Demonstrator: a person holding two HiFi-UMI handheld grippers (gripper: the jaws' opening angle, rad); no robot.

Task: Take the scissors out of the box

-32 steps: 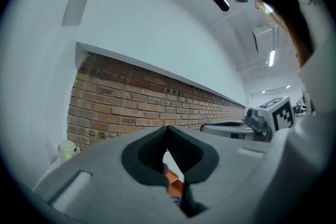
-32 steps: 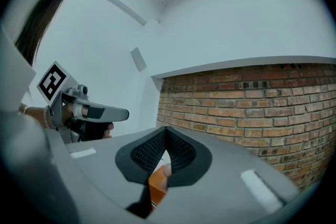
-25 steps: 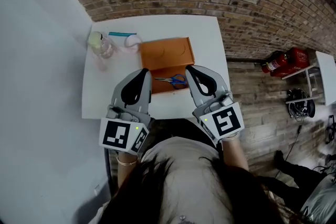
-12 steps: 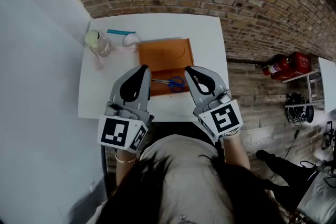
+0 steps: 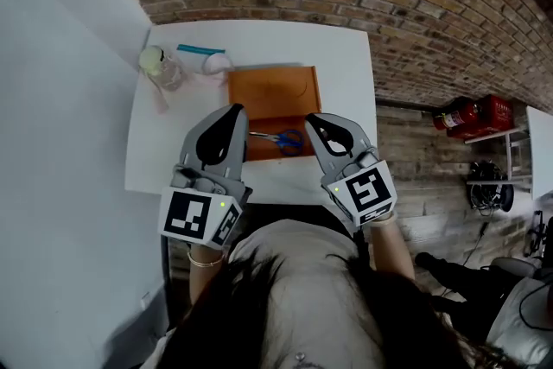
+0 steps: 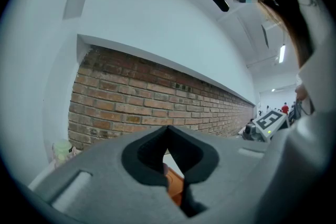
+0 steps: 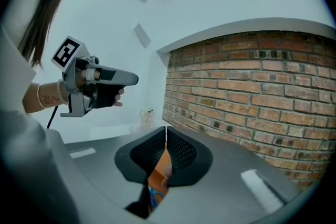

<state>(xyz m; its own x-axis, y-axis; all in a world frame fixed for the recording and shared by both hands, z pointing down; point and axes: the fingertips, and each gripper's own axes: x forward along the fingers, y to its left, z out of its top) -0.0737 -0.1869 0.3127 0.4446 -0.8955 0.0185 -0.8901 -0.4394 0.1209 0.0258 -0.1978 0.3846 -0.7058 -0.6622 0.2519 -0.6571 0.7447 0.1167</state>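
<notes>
Left tongs: shut tight, tips pressed together, holding nothing. Right tongs: shut too, only a thin line between the tips, holding nothing. Between both tips, a little ahead: scissors with blue handles, lying in the orange box on the white worktop.

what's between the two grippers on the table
The scissors, lying in the open orange box, sit between the left gripper and right gripper; the head view shows this.
</notes>
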